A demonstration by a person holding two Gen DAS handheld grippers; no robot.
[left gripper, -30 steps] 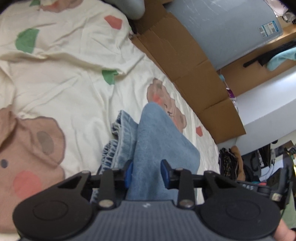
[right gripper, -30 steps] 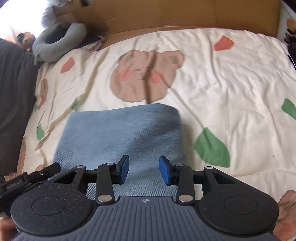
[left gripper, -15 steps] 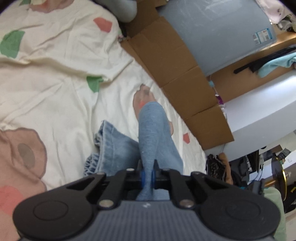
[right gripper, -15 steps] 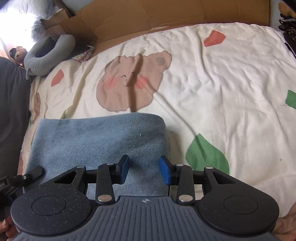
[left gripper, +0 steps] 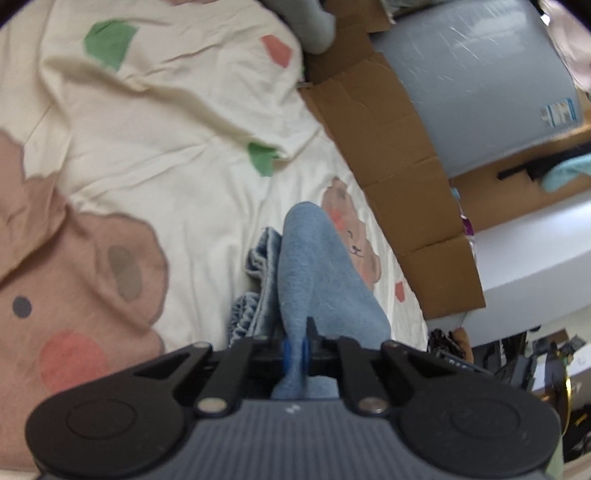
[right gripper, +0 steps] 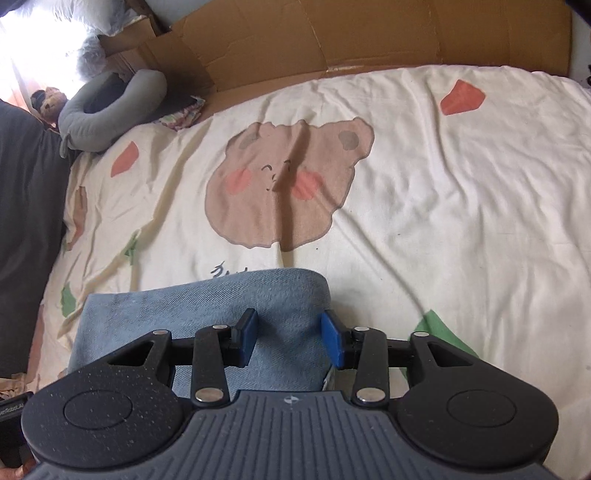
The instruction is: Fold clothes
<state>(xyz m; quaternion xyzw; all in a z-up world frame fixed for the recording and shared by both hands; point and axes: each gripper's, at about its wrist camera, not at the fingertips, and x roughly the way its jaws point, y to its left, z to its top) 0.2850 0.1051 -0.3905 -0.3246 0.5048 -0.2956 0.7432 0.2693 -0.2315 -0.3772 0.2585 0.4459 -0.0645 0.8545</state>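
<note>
My left gripper (left gripper: 295, 349) pinches folded blue denim garment (left gripper: 317, 280) ridge | right gripper (right gripper: 290, 338) spread over its edge, seemingly not gripping | cream bear-print bedsheet (right gripper: 461, 229) open beyond

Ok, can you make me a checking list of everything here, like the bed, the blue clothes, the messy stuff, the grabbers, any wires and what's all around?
Surface: cream bedsheet printed with bears and coloured patches, wrinkled.
Job's things: blue denim garment lying folded on the sheet; gathered hem visible in the left wrist view.
Clutter: grey neck pillow at the bed's far corner.
Grippers: left gripper shut on a pinched ridge of the denim; right gripper open, jaws apart over the garment's corner.
Cables: nothing seen.
Surroundings: flattened cardboard along the bed's edge; a grey panel beyond it; blurred shelves with oddments.
</note>
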